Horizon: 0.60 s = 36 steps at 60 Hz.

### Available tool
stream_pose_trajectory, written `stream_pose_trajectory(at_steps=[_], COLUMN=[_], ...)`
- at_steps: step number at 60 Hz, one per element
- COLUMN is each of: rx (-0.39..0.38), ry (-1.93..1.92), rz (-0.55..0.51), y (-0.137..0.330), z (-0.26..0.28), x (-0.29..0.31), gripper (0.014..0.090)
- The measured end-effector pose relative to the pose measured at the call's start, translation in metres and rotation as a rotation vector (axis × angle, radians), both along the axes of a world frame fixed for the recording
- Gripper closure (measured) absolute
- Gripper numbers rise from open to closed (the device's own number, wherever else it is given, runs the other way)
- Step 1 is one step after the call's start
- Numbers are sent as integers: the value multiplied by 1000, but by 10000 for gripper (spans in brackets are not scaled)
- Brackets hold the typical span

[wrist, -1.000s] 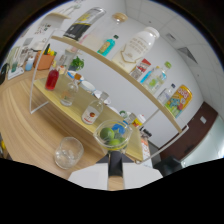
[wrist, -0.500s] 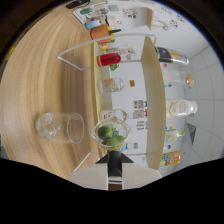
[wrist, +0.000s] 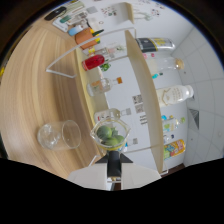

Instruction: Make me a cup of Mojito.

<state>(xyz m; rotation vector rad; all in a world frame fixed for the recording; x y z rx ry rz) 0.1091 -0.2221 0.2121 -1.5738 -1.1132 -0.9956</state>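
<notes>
A clear cup holding green lime pieces [wrist: 110,135] sits just ahead of my fingers, and my gripper [wrist: 114,159] is shut on its base. The whole view is rolled on its side, so the cup is tilted with the gripper. An empty clear glass [wrist: 59,135] stands on the wooden table [wrist: 35,90] right beside the lime cup, its rim close to the cup's rim. Only the white finger bodies [wrist: 87,176] show below the cup; the tips are hidden under it.
A two-level wooden shelf [wrist: 135,90] against the white wall carries bottles: a red-filled one [wrist: 93,62], a clear one [wrist: 103,86], a white one [wrist: 173,94], a dark one [wrist: 154,45]. An orange container [wrist: 85,35] stands further along.
The view has kept rolling, so the table and shelf now run nearly vertically. The lime cup stayed fixed in the fingers and has come closer to the empty glass.
</notes>
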Motion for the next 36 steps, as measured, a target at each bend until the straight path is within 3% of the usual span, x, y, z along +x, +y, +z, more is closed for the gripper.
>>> stream_pose_trajectory(at_steps=[8,20,36], rx=[32,-12,-205], ry=[315,950,1349], rz=[-52,-158,-391], y=[-10,-27,-37], z=[33,56,-43], x=[7,41,116], gripper=[888,888,887])
